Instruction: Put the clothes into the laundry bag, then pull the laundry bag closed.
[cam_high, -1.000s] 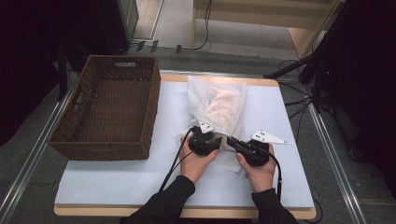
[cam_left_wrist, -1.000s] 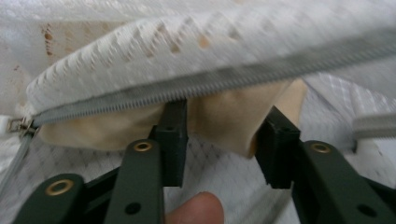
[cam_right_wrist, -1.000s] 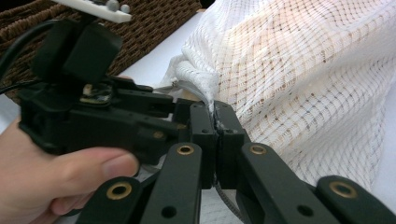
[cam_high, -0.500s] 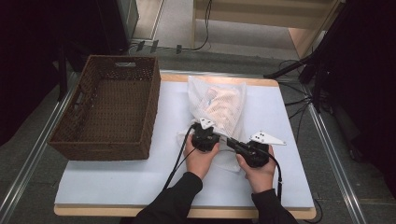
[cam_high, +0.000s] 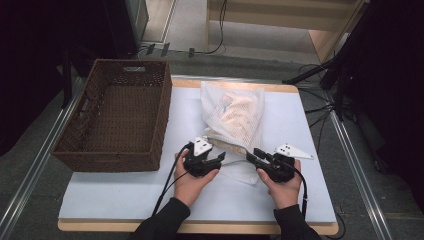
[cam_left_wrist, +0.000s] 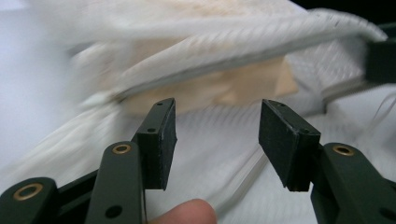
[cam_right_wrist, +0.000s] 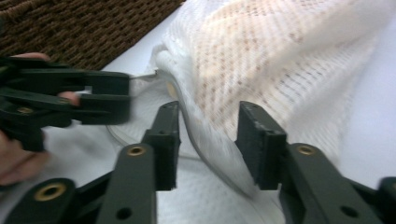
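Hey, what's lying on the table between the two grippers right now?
In the high view, the near open end of the white mesh bag lies between the left gripper and right gripper, both open.

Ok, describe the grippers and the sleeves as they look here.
Both grippers, left gripper and right gripper, are black with two flat, squared jaws, brass-coloured rivets at the joints, and a pale three-cornered plate on top. A black cable trails from the left one toward the person. The sleeves are dark.
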